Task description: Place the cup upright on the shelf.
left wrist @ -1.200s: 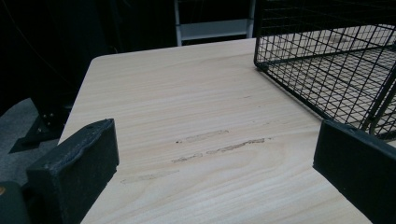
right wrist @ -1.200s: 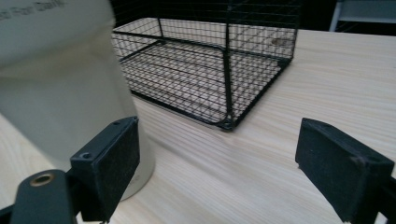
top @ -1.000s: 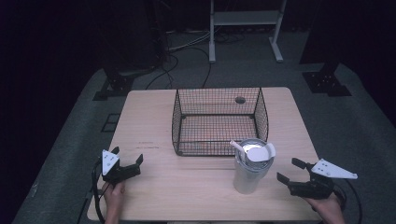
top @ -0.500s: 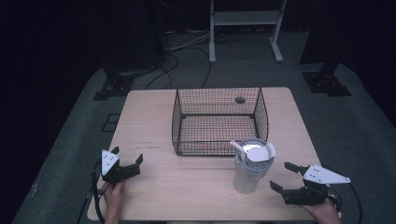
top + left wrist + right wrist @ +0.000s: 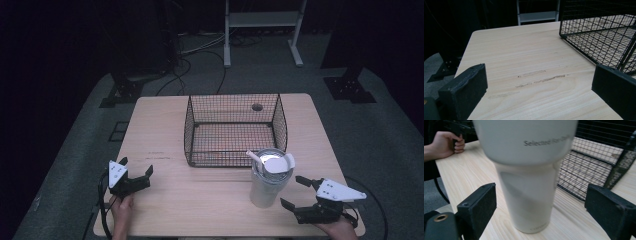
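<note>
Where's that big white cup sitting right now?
In the high view the white tumbler stands upright on the table's near right part, just in front of the wire basket, with the open right gripper beside it.

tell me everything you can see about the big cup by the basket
The cup is a tall, pale tumbler, smooth like coated metal or plastic, wide above and narrowing to a slimmer base. Grey lettering on its side is partly readable. A lid with a raised flap covers the top, and a pale straw sticks out at a slant. It stands upright on the wooden table, just in front of the wire basket. The open right claw faces it, not touching.
</note>
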A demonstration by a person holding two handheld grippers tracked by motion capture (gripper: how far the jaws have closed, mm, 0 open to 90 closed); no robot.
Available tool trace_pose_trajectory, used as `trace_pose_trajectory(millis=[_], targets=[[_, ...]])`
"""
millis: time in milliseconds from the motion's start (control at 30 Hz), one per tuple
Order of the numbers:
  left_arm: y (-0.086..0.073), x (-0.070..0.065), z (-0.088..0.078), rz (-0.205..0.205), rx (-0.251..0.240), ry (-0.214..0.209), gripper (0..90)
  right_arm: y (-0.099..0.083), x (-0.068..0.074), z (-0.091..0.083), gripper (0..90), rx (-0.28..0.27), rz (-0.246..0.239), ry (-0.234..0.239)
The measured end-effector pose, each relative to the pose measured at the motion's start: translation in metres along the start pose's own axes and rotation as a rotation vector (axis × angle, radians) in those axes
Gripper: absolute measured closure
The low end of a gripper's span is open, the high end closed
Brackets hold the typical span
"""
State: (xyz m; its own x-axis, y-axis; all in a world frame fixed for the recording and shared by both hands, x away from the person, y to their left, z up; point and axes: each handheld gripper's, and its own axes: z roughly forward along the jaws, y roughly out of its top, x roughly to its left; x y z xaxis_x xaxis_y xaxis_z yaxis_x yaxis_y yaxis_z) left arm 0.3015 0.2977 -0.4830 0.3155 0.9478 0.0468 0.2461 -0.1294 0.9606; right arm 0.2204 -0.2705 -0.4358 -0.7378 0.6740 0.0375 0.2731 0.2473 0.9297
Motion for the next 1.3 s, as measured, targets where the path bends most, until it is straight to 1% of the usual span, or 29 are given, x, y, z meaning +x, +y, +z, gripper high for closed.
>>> trace_pose_trajectory(millis=[167, 333, 433, 533, 667, 700, 733, 800, 867, 900, 967, 1200, 1233, 1300], targets=[[0.0, 0.0, 0.0, -0.003, -0.001, 0.001, 0.0, 0.001, 0.007, 0.01, 9.9, -0.007, -0.017, 0.009], [0.0, 0.0, 0.0, -0.001, -0.002, 0.001, 0.0, 0.002, 0.01, 0.016, 9.9, -0.002, -0.021, 0.014], [0.0, 0.0, 0.0, -0.002, -0.002, 0.002, 0.0, 0.002, 0.011, 0.022, 9.9, 0.007, -0.036, 0.017], [0.0, 0.0, 0.0, 0.0, -0.003, 0.001, 0.0, 0.002, 0.012, 0.027, 9.9, 0.015, -0.039, 0.019], [0.0, 0.0, 0.0, -0.003, -0.001, 0.001, 0.0, 0.002, 0.012, 0.033, 9.9, 0.02, -0.044, 0.012], [0.0, 0.0, 0.0, 0.002, -0.002, -0.003, 0.0, 0.003, 0.013, 0.036, 9.9, 0.024, -0.057, -0.006], [0.0, 0.0, 0.0, 0.002, -0.002, -0.003, 0.0, 0.003, 0.013, 0.036, 9.9, 0.024, -0.057, -0.006], [0.0, 0.0, 0.0, 0.004, -0.003, -0.002, 0.0, 0.003, 0.014, 0.039, 9.9, 0.015, -0.061, -0.013], [0.0, 0.0, 0.0, 0.001, -0.002, 0.0, 0.0, 0.003, 0.014, 0.041, 9.9, 0.005, -0.056, -0.011], [0.0, 0.0, 0.0, -0.002, -0.002, -0.001, 0.0, 0.003, 0.015, 0.043, 9.9, -0.005, -0.054, -0.018], [0.0, 0.0, 0.0, 0.0, -0.002, -0.001, 0.0, 0.003, 0.015, 0.045, 9.9, -0.009, -0.054, -0.023], [0.0, 0.0, 0.0, 0.004, -0.003, -0.001, 0.0, 0.004, 0.014, 0.05, 8.5, -0.02, -0.054, -0.018], [0.0, 0.0, 0.0, 0.002, -0.002, -0.001, 0.0, 0.004, 0.014, 0.053, 8.2, -0.032, -0.054, -0.019], [0.0, 0.0, 0.0, 0.0, -0.002, -0.001, 0.0, 0.004, 0.014, 0.055, 7.8, -0.04, -0.057, -0.022]])
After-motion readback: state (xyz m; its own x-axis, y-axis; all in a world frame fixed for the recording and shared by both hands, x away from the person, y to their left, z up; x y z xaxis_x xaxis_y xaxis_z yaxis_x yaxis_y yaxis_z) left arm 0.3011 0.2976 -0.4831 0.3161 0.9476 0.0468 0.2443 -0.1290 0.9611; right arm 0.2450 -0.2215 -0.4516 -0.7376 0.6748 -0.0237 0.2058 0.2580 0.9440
